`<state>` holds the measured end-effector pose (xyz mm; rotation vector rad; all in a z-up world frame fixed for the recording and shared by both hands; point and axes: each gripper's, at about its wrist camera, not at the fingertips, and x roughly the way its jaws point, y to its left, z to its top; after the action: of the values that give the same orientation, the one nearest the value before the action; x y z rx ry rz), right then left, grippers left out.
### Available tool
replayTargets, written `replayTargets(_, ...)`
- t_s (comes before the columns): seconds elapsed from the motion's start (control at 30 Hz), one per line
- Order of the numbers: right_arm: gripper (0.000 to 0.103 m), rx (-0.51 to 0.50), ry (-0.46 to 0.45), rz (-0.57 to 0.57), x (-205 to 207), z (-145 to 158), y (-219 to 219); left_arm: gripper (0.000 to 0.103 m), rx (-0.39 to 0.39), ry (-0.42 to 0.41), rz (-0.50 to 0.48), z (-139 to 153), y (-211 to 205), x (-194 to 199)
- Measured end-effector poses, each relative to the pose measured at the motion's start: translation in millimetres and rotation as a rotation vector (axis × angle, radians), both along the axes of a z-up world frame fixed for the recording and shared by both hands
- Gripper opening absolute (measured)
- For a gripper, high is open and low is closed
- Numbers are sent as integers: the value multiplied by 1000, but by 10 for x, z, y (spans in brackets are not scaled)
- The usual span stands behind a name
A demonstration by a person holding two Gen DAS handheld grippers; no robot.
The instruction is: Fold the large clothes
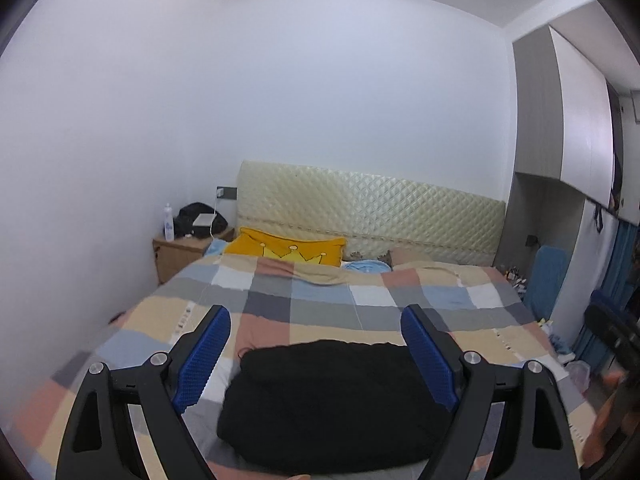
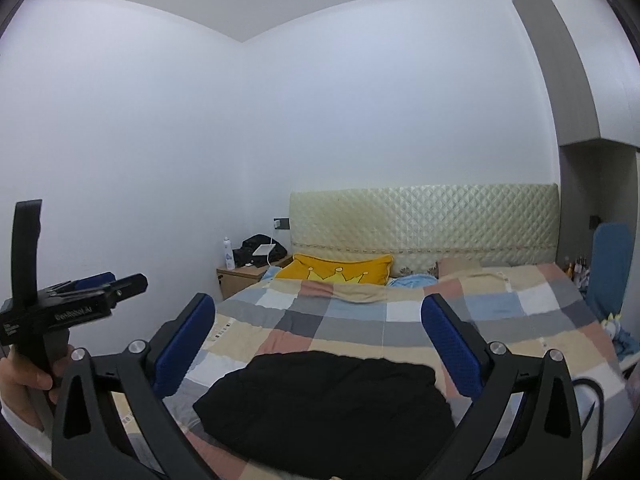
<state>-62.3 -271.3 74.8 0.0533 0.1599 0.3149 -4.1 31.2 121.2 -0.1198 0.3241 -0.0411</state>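
Note:
A black garment [image 1: 332,404] lies folded into a compact block on the checked bedspread [image 1: 320,300], near the bed's front edge; the right wrist view shows the same black garment [image 2: 324,404]. My left gripper [image 1: 316,320] hangs above it, open, with nothing between its blue pads [image 1: 204,360]. My right gripper [image 2: 318,316] is also open and empty above the garment, its blue pads [image 2: 452,344] spread wide. In the right wrist view the left gripper [image 2: 116,288] appears at the far left, held by a hand [image 2: 24,376].
A yellow crown pillow [image 1: 288,248] and a light blue cloth [image 1: 366,267] lie by the quilted headboard [image 1: 372,208]. A nightstand [image 1: 180,252] with a bottle and a black bag stands at the left wall. A wardrobe [image 1: 560,120] and floor clutter are on the right.

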Motion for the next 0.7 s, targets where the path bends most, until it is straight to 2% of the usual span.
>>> replayTargets(0.1, 103, 14, 42, 2, -99, -192, 16, 87, -10, 12, 30, -125, 10, -85)
replayTargets(0.17, 103, 11, 68, -13, -166, -307, 17, 87, -6, 52, 7, -253, -30, -92)
replayTargets(0.37, 103, -10, 96, -73, -408, -454, -28, 87, 21, 120, 7, -506, -125, -217)
replayTargets(0.53, 103, 1, 143, -79, -419, -620, -82, 87, 11, 167, 1, -732, -157, -286)
replayTargets(0.7, 103, 21, 228, -79, -359, -866, -110, 87, 12, 239, 9, -947, -179, -276)
